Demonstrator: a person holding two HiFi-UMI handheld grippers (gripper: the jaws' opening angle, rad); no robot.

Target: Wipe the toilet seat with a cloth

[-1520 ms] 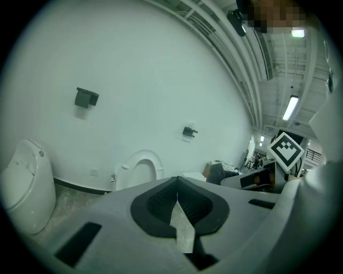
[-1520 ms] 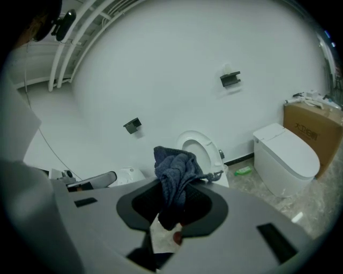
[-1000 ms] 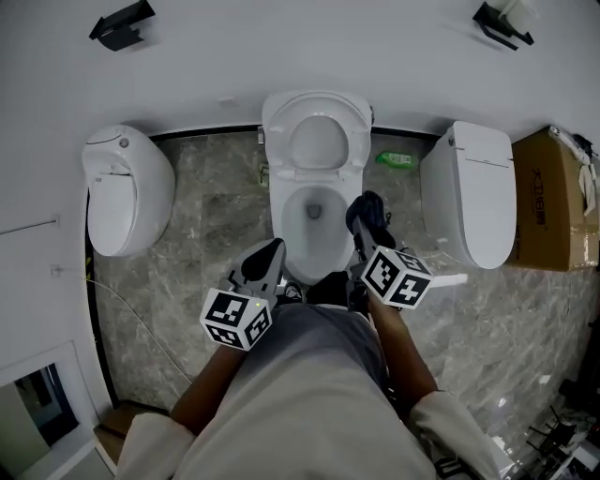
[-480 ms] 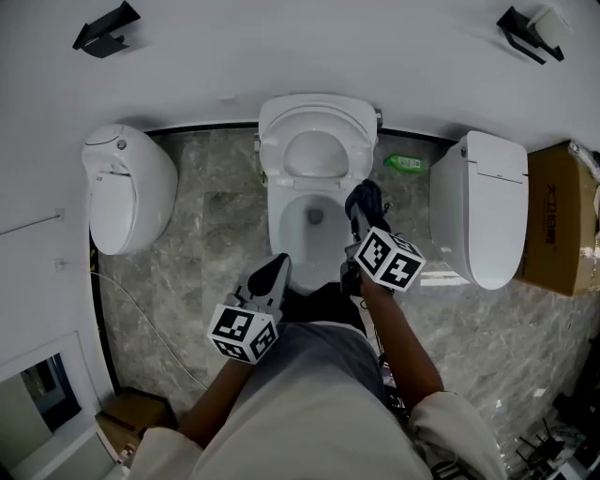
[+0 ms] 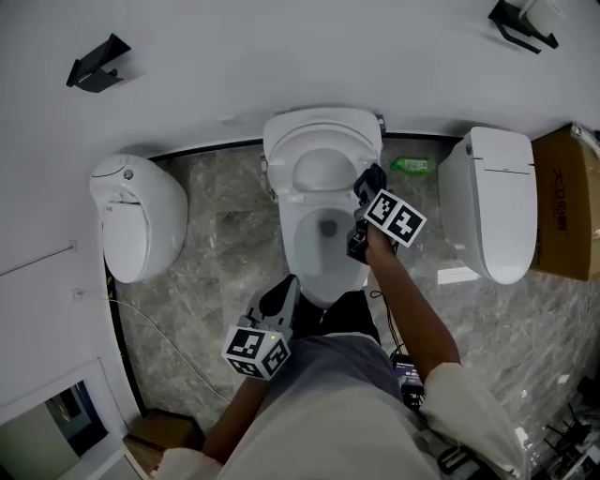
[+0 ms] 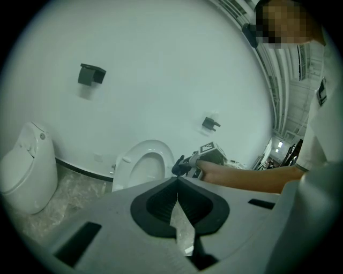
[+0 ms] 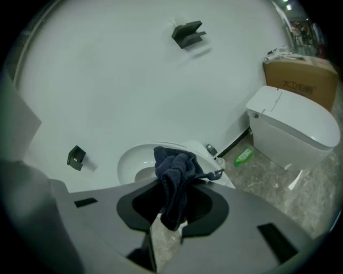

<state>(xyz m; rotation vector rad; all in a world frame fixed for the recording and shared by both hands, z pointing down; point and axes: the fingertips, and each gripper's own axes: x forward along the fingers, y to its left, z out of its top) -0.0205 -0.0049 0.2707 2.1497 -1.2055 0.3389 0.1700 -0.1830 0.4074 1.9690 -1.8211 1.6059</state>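
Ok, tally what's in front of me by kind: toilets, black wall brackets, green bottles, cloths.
Toilets: 3, left, middle, right
Black wall brackets: 2
Green bottle: 1
Dark cloth: 1
Total: 7

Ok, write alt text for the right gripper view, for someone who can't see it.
The right gripper clamps a dark blue cloth in front of an open white toilet. A second toilet, a green bottle and a cardboard box stand to the right.
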